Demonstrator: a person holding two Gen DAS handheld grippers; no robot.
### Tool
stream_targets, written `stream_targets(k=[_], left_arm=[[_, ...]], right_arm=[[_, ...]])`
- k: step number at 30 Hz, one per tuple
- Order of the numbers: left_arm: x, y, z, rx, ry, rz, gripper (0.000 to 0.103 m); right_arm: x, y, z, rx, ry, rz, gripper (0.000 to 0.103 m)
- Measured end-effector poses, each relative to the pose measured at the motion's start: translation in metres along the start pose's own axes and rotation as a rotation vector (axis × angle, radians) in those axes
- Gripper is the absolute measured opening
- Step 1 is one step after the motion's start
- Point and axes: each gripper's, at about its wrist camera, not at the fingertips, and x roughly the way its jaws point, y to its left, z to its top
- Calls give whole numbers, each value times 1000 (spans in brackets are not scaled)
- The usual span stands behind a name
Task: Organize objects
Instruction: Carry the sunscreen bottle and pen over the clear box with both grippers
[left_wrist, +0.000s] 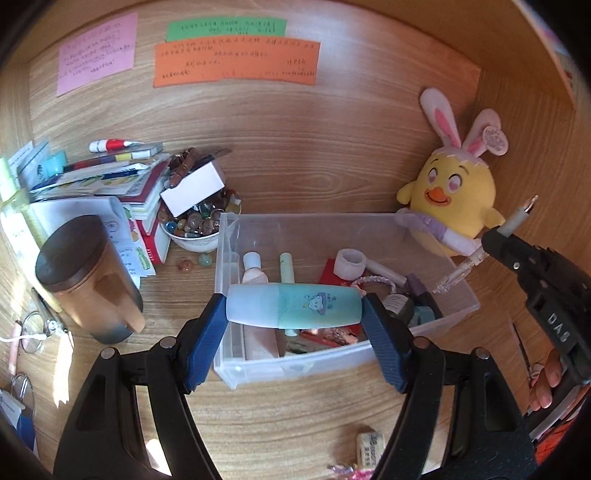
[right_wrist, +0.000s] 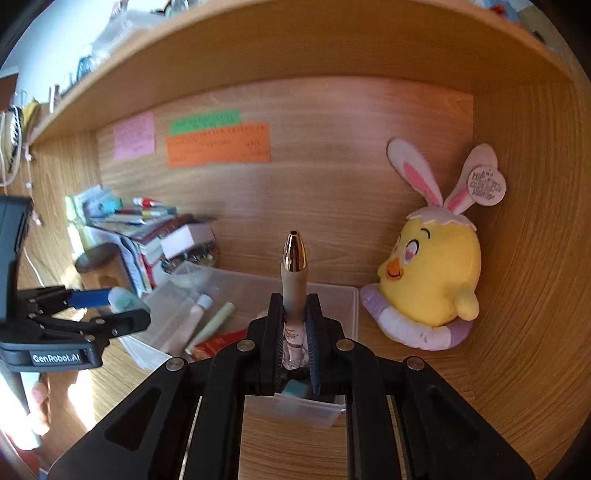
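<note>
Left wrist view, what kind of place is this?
Probably a home study desk set in a wooden alcove: sticky notes on the back panel, stacked books, and a plush chick beside a clear box.

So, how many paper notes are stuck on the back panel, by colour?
Pink note: 1
Green note: 1
Orange note: 1
Total: 3

A clear plastic bin (left_wrist: 436, 236) crowded with toiletries fills the desk's centre, hemmed by a plush chick (left_wrist: 454, 206) at right and a marble bowl (left_wrist: 192, 236) and wooden-lidded jar (left_wrist: 88, 277) at left; bare desktop (left_wrist: 295, 417) lies open in front.
</note>
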Motion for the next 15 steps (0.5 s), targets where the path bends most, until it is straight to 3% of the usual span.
stream_targets(k=[9, 15], left_arm=[[37, 1, 0, -8, 86, -18, 73], [46, 1, -2, -10, 120, -40, 73]], right_arm=[[48, 19, -9, -134, 84, -103, 10], [63, 34, -13, -174, 110, -53, 11]])
